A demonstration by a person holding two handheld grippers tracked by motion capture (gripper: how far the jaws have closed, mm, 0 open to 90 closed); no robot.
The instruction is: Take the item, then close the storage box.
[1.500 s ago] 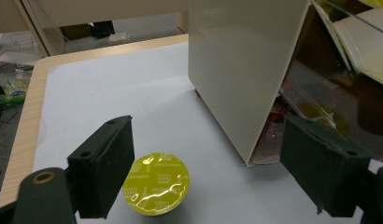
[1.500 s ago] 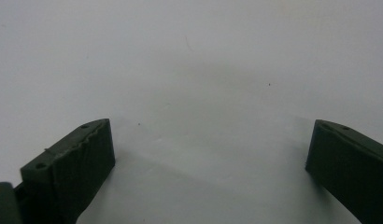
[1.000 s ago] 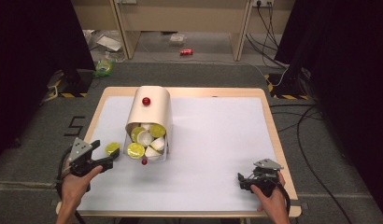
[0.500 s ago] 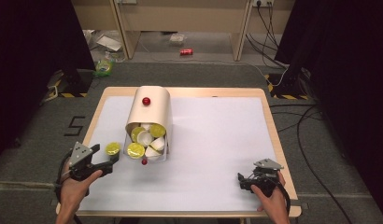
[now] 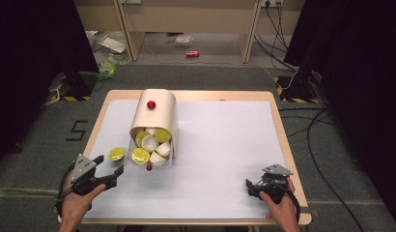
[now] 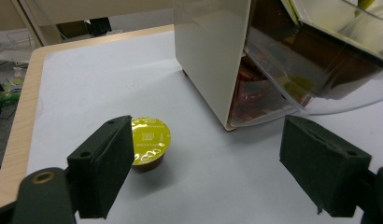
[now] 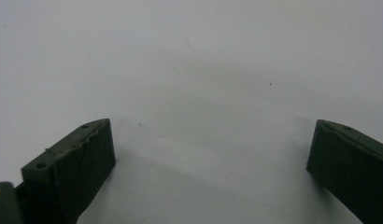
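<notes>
One yellow-lidded capsule (image 5: 117,153) sits alone on the white surface (image 5: 220,159), left of centre in the high view, just beside the open mouth of the tipped-over dispenser (image 5: 155,116). The rest of the capsules, yellow and white, are crowded inside that mouth in its clear drawer (image 5: 151,151), so by my reckoning the work has barely started: one capsule is out, none is in a grip, and the pile remains to be dealt with. The left tongs (image 5: 109,170) hover at the lower left of the high view, pointing toward the loose capsule, jaws spread wide with nothing between them. In the left gripper view the capsule (image 6: 149,141) stands upright on the surface, partly behind the left-hand jaw rather than centred in the gap, so I judge the tongs need to line up on it before any grab. The cream wall of the dispenser (image 6: 213,60) rises just beyond it. The right tongs (image 5: 249,186) rest at the lower right, well apart from everything; in the right gripper view their jaws gape over bare white surface (image 7: 203,70), holding nothing. A small red ball (image 5: 149,167) lies by the drawer's front edge.
</notes>
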